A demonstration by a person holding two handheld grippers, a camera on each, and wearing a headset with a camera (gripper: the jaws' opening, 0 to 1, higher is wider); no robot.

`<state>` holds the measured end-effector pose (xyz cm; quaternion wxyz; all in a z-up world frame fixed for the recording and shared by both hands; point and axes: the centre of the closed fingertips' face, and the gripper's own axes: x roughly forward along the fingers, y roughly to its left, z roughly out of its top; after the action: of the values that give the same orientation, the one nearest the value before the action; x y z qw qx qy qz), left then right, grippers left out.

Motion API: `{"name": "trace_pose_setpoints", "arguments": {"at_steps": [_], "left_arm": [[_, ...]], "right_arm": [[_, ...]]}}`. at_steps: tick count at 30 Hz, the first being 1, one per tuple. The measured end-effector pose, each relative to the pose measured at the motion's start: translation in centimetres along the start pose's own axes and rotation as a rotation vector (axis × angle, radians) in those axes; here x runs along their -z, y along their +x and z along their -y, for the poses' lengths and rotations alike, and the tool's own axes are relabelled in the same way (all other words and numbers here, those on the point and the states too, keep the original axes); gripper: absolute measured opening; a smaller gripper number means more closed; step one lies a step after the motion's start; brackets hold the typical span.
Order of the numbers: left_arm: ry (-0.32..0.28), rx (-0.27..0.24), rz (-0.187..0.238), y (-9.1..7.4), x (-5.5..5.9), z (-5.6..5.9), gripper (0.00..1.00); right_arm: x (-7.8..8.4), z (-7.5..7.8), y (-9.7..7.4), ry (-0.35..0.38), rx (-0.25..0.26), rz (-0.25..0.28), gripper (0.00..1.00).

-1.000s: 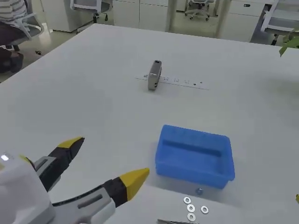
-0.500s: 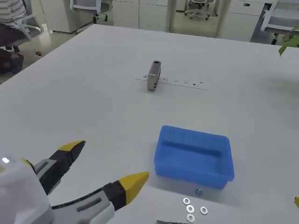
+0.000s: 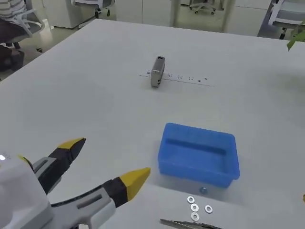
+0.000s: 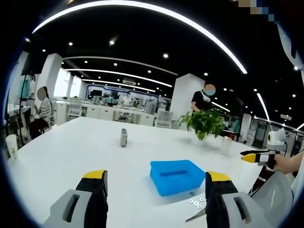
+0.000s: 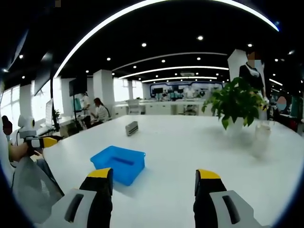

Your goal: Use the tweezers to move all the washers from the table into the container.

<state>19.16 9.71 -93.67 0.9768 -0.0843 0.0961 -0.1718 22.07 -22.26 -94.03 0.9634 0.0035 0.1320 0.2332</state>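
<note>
A blue container [image 3: 195, 171] sits on the white table, with nothing visible inside. Several small metal washers [image 3: 194, 208] lie just in front of it. Silver tweezers [image 3: 190, 223] lie at the near edge beside them. My left gripper [image 3: 104, 160] hovers open to the left of the container, nothing between its yellow tips. From the left gripper [image 4: 156, 175] the container [image 4: 175, 184], washers [image 4: 195, 202] and tweezers [image 4: 194, 217] lie just ahead, and the right gripper [image 4: 254, 156] hangs far right. My right gripper [image 5: 153, 174] is open, with the container [image 5: 114, 173] ahead to its left.
A grey oblong device [image 3: 157, 71] lies further back on the table by a row of small marks. A tiny bluish bead [image 3: 203, 191] rests against the container's front. A potted plant [image 5: 237, 102] stands on the right side. Office chairs line the far edge.
The head view has tipped down slightly, so more of the tweezers shows. The left gripper stays open in about the same place.
</note>
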Motion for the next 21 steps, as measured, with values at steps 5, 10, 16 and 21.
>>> {"name": "trace_pose_setpoints", "arguments": {"at_steps": [5,10,16,21], "left_arm": [[0.003,0.007,-0.007,0.07,0.13,0.12,0.86],[0.005,-0.001,-0.008,0.08,0.16,0.01,0.86],[0.014,-0.002,-0.012,0.13,0.21,0.01,0.87],[0.007,0.013,-0.005,0.14,0.02,0.21,0.88]], "right_arm": [[-0.53,-0.28,-0.05,0.011,-0.01,0.029,0.69],[-0.53,-0.4,-0.03,0.012,-0.014,0.027,0.69],[-0.69,-0.59,-0.03,0.024,-0.022,0.036,0.69],[-0.63,-0.67,0.03,0.017,-0.022,0.029,0.69]]}}
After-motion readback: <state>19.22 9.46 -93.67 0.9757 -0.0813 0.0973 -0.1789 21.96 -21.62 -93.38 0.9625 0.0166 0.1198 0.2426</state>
